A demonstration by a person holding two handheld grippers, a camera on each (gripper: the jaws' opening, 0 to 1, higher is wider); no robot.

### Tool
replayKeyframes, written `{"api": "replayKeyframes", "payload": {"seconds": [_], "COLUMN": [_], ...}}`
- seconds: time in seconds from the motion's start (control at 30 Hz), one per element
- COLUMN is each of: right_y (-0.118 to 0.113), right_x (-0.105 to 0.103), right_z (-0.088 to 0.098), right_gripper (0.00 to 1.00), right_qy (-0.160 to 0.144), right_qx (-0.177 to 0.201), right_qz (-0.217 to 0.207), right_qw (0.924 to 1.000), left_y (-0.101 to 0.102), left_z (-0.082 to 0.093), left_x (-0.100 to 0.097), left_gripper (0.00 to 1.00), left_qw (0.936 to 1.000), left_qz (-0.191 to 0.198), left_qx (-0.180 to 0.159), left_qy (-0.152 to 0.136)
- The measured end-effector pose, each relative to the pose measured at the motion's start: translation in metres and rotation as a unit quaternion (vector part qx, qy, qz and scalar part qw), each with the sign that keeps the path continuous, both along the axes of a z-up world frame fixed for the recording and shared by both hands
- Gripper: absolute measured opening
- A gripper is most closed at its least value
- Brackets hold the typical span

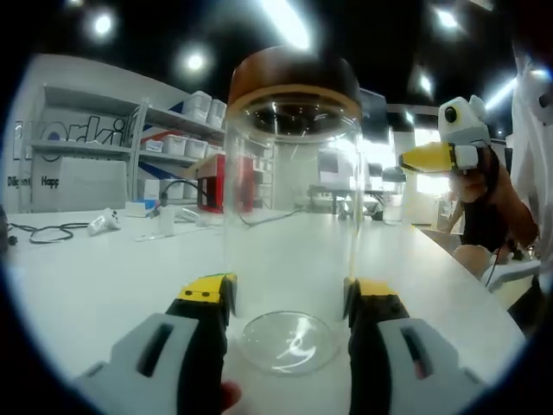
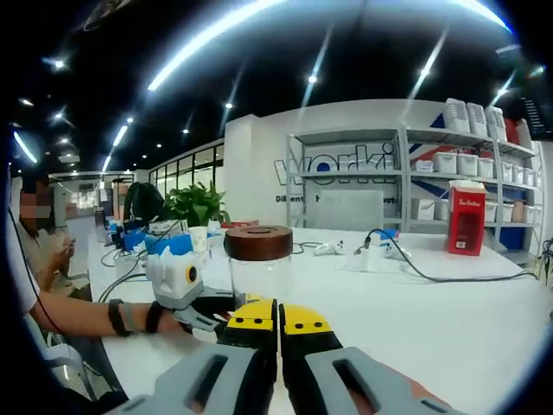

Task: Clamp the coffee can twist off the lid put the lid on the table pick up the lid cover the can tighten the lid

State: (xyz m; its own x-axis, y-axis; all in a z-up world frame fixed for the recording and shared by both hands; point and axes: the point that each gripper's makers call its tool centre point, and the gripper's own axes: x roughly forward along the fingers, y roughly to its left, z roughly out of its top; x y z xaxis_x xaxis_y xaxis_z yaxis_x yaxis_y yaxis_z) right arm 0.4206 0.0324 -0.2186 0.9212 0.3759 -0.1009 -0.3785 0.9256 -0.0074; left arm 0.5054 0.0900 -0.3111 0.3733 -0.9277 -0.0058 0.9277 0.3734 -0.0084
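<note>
A clear glass coffee can [image 1: 294, 199] with a brown wooden lid [image 1: 294, 73] stands upright on the white table [image 1: 112, 277]. My left gripper [image 1: 289, 294] is closed on the can's lower wall, one yellow-tipped jaw on each side. My right gripper [image 1: 408, 160] hovers to the right at lid height, apart from the can, held in a person's hand. In the right gripper view my right gripper [image 2: 278, 316] is shut with nothing in it and points at the can [image 2: 257, 278] and lid [image 2: 257, 242]. The left gripper [image 2: 203, 320] sits at the can's base.
A red box [image 2: 467, 216], a white game controller [image 2: 327, 248] and a black cable [image 2: 432, 272] lie farther back on the table [image 2: 467, 328]. Shelves with bins [image 1: 186, 130] line the wall. A seated person's arm [image 2: 78, 316] and a potted plant [image 2: 194, 203] are at the left.
</note>
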Motion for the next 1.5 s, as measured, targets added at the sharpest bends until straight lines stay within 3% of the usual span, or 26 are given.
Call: {"api": "replayKeyframes", "payload": {"seconds": [0.1,0.23,0.53,0.7,1.5], "right_y": [0.001,0.002,0.011,0.015,0.036], "right_x": [0.002,0.002,0.004,0.007,0.022], "right_z": [0.002,0.004,0.018,0.026,0.044], "right_gripper": [0.09,0.06,0.11,0.19,0.26], "right_qy": [0.004,0.001,-0.017,-0.029,-0.047], "right_qx": [0.000,-0.003,-0.007,-0.014,-0.026], "right_qz": [0.001,0.001,0.013,0.017,0.044], "right_qw": [1.0000,1.0000,0.9998,0.9993,0.9976], "left_y": [0.000,0.000,0.000,0.001,0.000], "left_z": [0.000,0.000,0.000,0.000,-0.001], "left_x": [0.000,0.000,0.000,0.000,-0.001], "left_gripper": [0.46,0.46,0.46,0.46,0.46], "left_qw": [1.0000,1.0000,1.0000,1.0000,1.0000], "left_qz": [0.000,0.000,0.000,0.000,0.000], "left_qx": [0.000,0.000,0.001,0.001,0.003], "left_qy": [0.000,0.000,0.000,0.000,-0.001]}}
